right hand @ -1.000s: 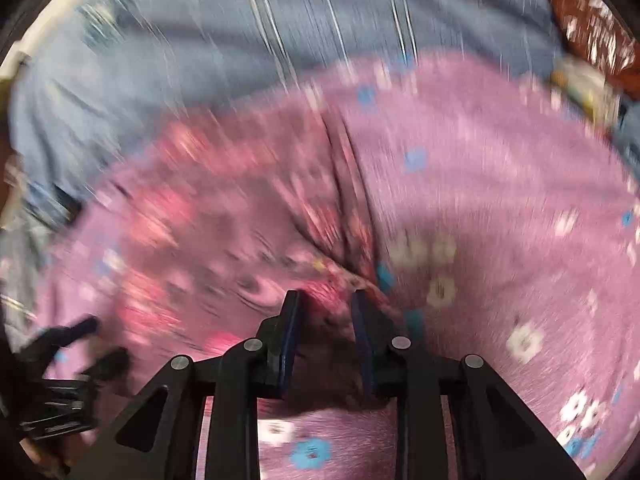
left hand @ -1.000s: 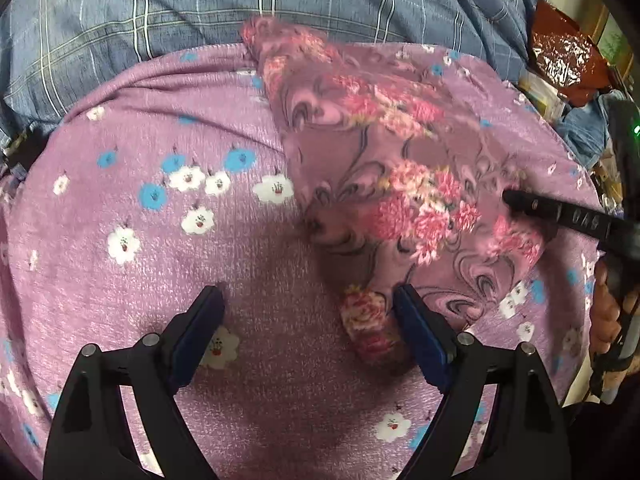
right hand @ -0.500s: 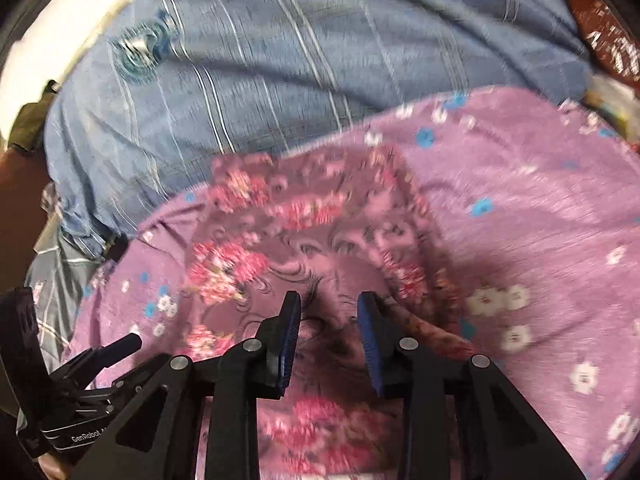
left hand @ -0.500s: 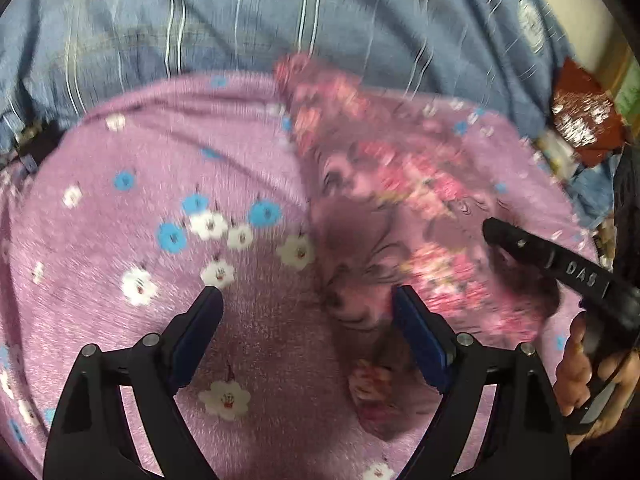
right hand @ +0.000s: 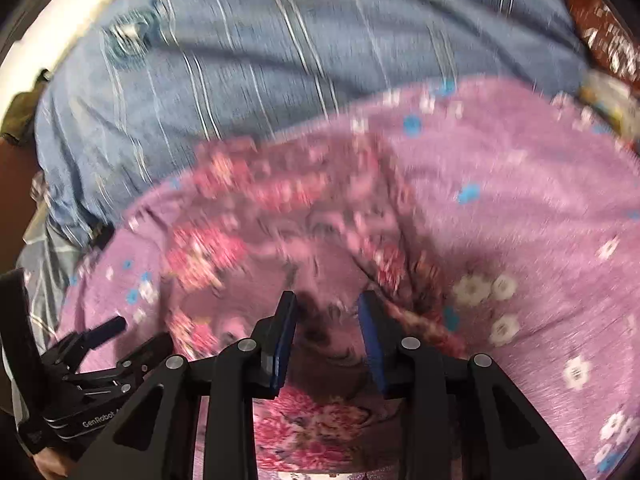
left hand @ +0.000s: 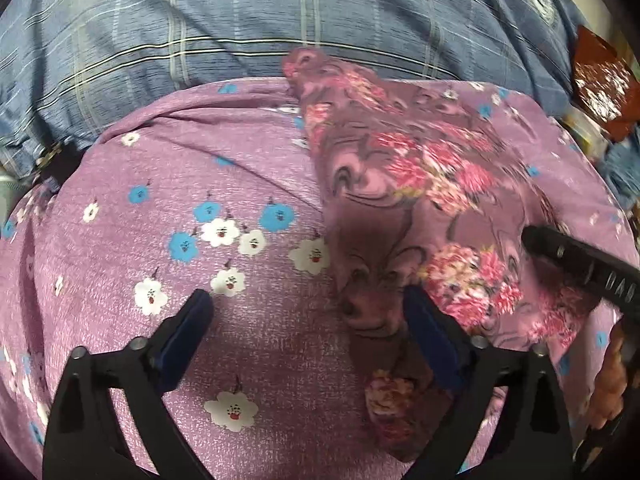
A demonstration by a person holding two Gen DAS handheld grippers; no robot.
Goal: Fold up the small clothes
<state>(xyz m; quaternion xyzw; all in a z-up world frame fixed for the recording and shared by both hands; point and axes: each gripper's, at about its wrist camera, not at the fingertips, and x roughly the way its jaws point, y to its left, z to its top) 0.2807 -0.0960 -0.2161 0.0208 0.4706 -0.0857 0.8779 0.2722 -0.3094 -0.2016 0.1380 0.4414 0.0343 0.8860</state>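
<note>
A small mauve garment with pink rose print (left hand: pixel 420 200) lies on a larger purple cloth with white and blue flowers (left hand: pixel 208 240). My left gripper (left hand: pixel 308 320) is open and empty over the purple cloth, its right finger beside the garment's near edge. My right gripper (right hand: pixel 326 320) hovers low over the rose garment (right hand: pixel 248 248), jaws apart with a narrow gap and nothing pinched between them. The right gripper also shows at the right of the left wrist view (left hand: pixel 580 260); the left gripper shows at the lower left of the right wrist view (right hand: pixel 100 352).
A blue plaid bedsheet (left hand: pixel 280 20) lies beyond the cloths. A dark red shiny packet (left hand: pixel 604 80) and clutter sit at the far right. A white edge (right hand: pixel 80 0) runs along the far left in the right wrist view.
The right gripper has opened a little and moved over the garment; its view is blurred with motion. The left gripper stays open and has shifted slightly.
</note>
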